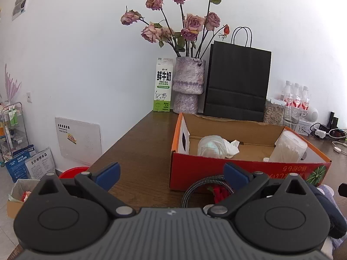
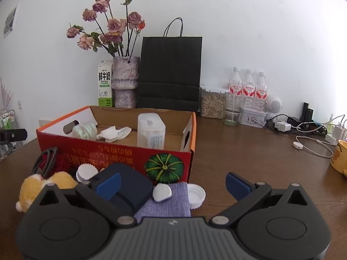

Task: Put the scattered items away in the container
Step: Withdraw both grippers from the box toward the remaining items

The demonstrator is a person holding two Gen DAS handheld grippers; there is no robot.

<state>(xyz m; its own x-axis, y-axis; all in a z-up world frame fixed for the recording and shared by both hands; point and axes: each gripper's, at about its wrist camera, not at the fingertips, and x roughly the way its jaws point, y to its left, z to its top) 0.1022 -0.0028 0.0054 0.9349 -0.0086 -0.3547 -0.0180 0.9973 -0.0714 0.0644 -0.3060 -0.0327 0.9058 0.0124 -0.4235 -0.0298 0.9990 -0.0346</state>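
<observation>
A red cardboard box [image 1: 238,171] [image 2: 117,149] stands open on the brown table. Inside it lie a crumpled plastic bag [image 1: 211,146] [image 2: 85,131], a white tissue [image 2: 112,133] and a tub of cotton swabs [image 1: 290,146] [image 2: 151,133]. In front of the box lie a braided cable [image 1: 195,187] [image 2: 44,160], a red item [image 1: 220,192], a yellow plush toy [image 2: 43,186], a dark blue case [image 2: 130,186], a purple cloth [image 2: 169,201], a white lid [image 2: 196,195] and a small white piece [image 2: 162,191]. My left gripper [image 1: 171,173] is open above the table beside the cable. My right gripper [image 2: 173,184] is open over the cloth.
Against the wall stand a milk carton [image 1: 162,85], a vase of dried roses [image 1: 188,84], a black paper bag [image 1: 237,80], water bottles [image 2: 248,86] and a grain jar [image 2: 212,101]. Chargers and cables [image 2: 303,127] and a yellow mug [image 2: 340,156] sit at the right.
</observation>
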